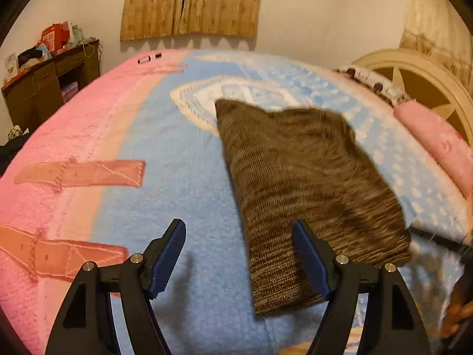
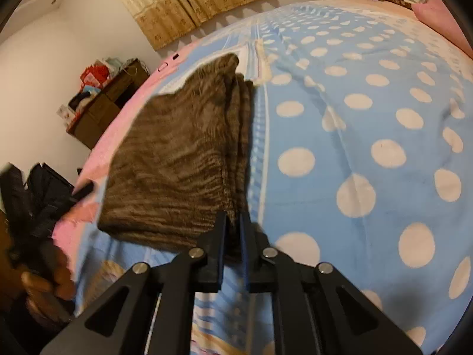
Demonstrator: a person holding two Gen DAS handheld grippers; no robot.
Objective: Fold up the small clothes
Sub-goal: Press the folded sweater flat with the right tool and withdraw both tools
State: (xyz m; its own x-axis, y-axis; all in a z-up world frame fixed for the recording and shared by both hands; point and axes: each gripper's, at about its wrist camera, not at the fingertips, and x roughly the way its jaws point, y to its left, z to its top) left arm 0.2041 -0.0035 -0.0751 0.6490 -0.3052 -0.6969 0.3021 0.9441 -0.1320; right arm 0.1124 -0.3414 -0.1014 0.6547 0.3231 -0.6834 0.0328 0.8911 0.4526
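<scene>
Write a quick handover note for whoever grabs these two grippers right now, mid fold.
Left gripper: open, holding nothing, beside the garment's near left edge.
Right gripper: shut on the near right corner of the brown knit garment.
The garment lies on the blue and pink blanket, already folded into a layered rectangle.
Left: whether another fold is needed is unclear; release the corner and square it up.

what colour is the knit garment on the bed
Mottled brown-grey knit garment, with darker streaks; clearest in the right wrist view.

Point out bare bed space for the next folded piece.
Free: the polka-dot blanket right of the brown knit garment, up to the pink pillow. Also free: the blue strip between garment and pink border. Crowded: the garment's near corner, pinched by the right gripper.
</scene>
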